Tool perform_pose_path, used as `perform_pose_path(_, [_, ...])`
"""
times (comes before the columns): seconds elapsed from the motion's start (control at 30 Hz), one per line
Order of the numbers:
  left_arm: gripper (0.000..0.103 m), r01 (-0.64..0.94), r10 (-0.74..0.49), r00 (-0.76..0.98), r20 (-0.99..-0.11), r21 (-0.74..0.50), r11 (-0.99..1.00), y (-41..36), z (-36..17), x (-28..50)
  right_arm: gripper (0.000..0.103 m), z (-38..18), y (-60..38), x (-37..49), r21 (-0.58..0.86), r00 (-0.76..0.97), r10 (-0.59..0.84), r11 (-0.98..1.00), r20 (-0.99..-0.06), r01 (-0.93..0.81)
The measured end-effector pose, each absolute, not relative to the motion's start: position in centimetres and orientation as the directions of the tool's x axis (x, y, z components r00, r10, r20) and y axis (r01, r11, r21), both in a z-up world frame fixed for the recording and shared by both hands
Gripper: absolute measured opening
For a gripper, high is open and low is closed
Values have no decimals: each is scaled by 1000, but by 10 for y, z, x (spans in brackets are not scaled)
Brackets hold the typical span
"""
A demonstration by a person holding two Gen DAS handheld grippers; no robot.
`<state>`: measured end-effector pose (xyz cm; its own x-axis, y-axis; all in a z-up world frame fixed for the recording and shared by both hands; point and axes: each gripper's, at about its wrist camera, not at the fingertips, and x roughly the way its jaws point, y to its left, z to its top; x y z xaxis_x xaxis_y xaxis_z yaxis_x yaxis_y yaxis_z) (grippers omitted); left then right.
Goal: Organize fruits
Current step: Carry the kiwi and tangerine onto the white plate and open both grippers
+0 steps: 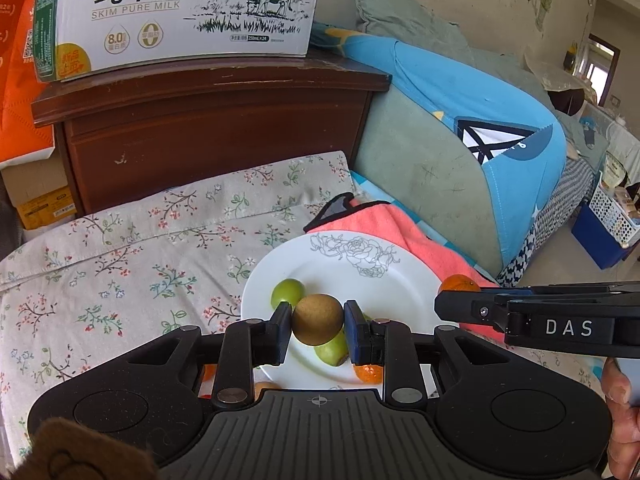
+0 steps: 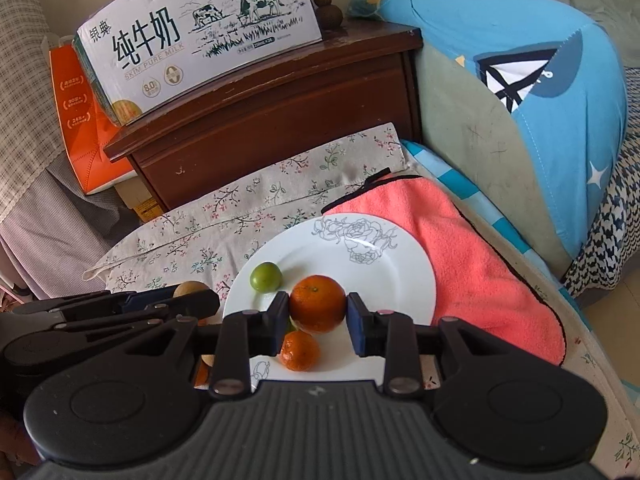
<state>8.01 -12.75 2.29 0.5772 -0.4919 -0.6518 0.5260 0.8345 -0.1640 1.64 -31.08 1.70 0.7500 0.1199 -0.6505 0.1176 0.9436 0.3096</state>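
— Presently, what is held by the left tongs (image 1: 318,322)?

— A brown kiwi (image 1: 317,319) is clamped between the two pads, which are closed in on its sides. It is held above the near part of the white plate (image 1: 360,280), clear of the fruit lying there.

— And the right tongs (image 2: 318,312)?

— A large orange (image 2: 317,303) is gripped in the same manner, pads pressed against both flanks, over the same plate.

— What is recorded on the plate itself?

— One small green fruit (image 2: 265,277) is seen toward the plate's left side, and a smaller orange (image 2: 299,351) near the front rim. In the left wrist view a further green fruit (image 1: 332,350) is noted just beneath the kiwi, partly hidden by it.

— The support?

— The plate is set on a floral cloth (image 1: 120,248), with a pink towel (image 2: 480,256) touching its right edge. A milk carton (image 2: 200,36) is observed on a wooden cabinet (image 2: 280,120) behind.
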Motion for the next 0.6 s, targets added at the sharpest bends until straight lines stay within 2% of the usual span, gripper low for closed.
perform_pose_path(0.6, [25, 543, -498, 540, -679, -171, 822, -166, -5, 125, 31, -16, -324, 36, 334, 677, 100, 915, -729, 225])
